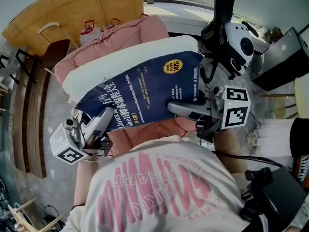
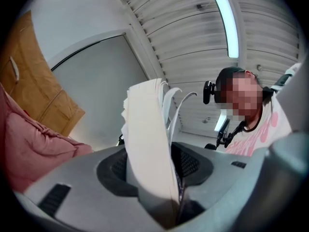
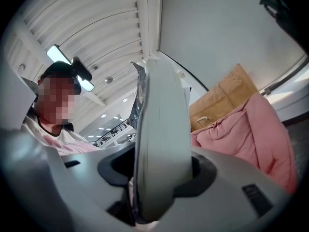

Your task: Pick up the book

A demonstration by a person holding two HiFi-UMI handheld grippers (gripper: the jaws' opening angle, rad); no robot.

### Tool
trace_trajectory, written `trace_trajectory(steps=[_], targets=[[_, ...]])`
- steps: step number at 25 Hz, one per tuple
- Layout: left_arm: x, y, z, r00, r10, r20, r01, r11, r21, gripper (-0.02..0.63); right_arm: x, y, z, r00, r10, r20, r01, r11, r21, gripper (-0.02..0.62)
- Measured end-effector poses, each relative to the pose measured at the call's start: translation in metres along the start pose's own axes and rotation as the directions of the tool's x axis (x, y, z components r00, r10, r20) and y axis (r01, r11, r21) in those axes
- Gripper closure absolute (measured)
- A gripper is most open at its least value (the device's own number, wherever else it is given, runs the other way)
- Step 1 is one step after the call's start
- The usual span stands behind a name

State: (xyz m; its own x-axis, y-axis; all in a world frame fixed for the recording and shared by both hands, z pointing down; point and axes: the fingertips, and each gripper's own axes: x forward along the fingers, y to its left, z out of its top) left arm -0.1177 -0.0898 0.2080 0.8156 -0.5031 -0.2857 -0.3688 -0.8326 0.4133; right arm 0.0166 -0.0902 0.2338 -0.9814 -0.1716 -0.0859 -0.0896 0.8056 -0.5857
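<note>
The book is held between two grippers above a pink quilt, blue cover facing up. Its long axis runs from lower left to upper right in the head view, and the white page block shows along the far edge.

The left gripper is clamped on the book's lower-left end. In the left gripper view, loose pages stand between the jaws of the left gripper.

The right gripper is clamped on the near right edge. In its own view the page block fills the jaw gap of the right gripper.

A brown paper bag stands beyond the quilt. Its contents cannot be seen.
</note>
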Motion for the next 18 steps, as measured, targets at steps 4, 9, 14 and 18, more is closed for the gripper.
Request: trace_trajectory(steps=[4, 9, 14, 18], targets=[[0.003, -0.004, 0.004, 1.0, -0.008, -0.006, 0.009, 0.999, 0.046, 0.394, 0.001, 0.001, 0.002, 1.0, -0.005, -0.011, 0.005, 1.0, -0.023, 0.391], [0.005, -0.006, 0.006, 1.0, -0.02, -0.017, 0.021, 0.998, 0.059, 0.394, 0.001, 0.002, 0.001, 1.0, -0.012, -0.024, 0.011, 0.999, -0.031, 0.385], [0.005, -0.009, 0.009, 0.999, -0.05, -0.002, 0.05, 0.996, 0.068, 0.396, 0.002, 0.004, 0.005, 1.0, -0.014, 0.0, 0.014, 0.998, -0.065, 0.385], [0.009, -0.014, 0.014, 0.997, -0.076, 0.019, 0.075, 0.994, 0.079, 0.396, -0.002, 0.008, 0.016, 0.997, -0.016, 0.069, 0.025, 0.991, -0.129, 0.379]])
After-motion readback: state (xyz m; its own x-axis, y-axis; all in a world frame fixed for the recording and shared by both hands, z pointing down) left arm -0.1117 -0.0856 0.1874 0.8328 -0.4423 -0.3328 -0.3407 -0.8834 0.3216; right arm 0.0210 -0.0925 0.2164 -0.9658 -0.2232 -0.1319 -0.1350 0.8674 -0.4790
